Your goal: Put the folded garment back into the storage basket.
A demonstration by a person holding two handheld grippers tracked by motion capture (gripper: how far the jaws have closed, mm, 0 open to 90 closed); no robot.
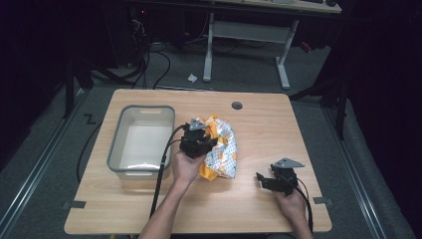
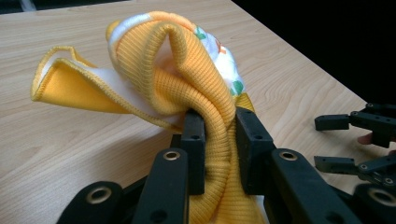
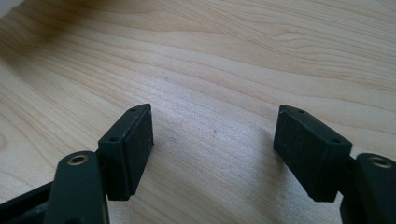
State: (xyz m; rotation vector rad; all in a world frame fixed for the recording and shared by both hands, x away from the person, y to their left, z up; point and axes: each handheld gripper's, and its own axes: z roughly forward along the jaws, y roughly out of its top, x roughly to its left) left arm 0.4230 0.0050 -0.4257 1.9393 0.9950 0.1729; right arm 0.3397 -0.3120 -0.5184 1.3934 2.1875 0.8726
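Observation:
A yellow and white patterned cloth [image 1: 222,149] lies bunched near the middle of the wooden table [image 1: 259,124]. My left gripper [image 1: 199,139] is shut on its yellow ribbed edge [image 2: 196,88], which rises in a fold between the two black pads [image 2: 194,140]. The rest of the cloth hangs and trails to the table on the right of the gripper. My right gripper [image 1: 263,180] rests low over bare wood at the front right, held in a hand, and is open with nothing between its pads [image 3: 130,149]. That right gripper [image 2: 336,142] also shows at the right edge of the left gripper view.
A grey plastic tub [image 1: 141,141] stands on the table's left part, just left of my left hand. A round cable hole [image 1: 237,105] sits near the table's far edge. Cables [image 1: 161,174] trail from both grippers. A desk frame [image 1: 249,45] stands on the floor beyond.

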